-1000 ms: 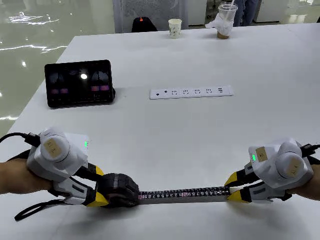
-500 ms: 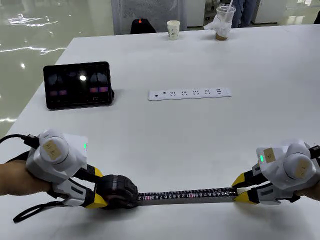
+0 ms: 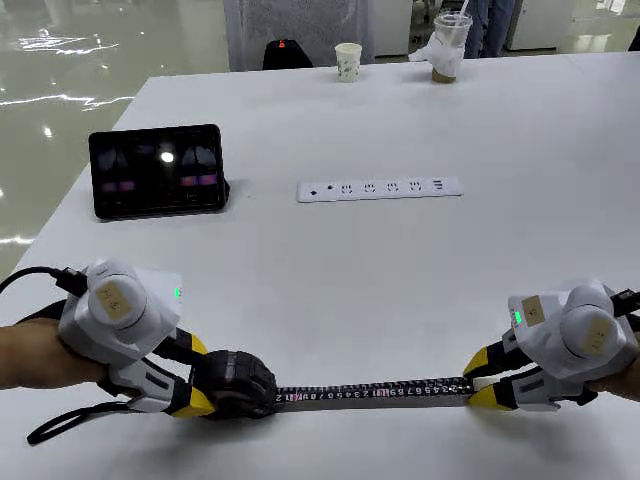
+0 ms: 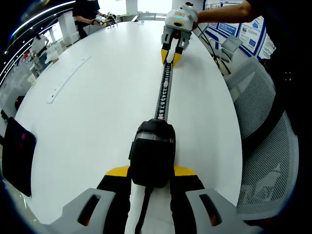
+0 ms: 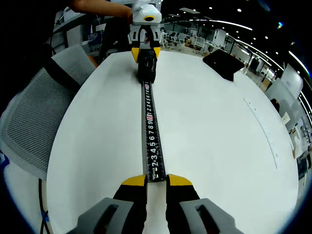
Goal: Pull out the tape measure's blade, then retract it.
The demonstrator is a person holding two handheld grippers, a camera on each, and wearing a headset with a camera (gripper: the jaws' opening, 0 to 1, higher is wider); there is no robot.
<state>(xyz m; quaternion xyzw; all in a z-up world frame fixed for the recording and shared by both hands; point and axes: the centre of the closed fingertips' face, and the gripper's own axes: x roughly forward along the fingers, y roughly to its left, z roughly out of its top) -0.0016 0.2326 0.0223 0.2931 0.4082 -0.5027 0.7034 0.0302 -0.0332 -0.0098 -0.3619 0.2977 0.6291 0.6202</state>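
The white table [image 3: 330, 280] lies bare across the middle of the frame, open for passing. Along the bottom, the blade [image 3: 375, 391] bars the way, stretched from the tape measure [image 3: 237, 382] clamped in the left gripper [image 3: 200, 374] to the right gripper [image 3: 480, 378] pinching its tip. A tablet [image 3: 157, 168] stands upper left, a power strip [image 3: 380, 187] lies upper centre, a paper cup [image 3: 348, 58] top centre.
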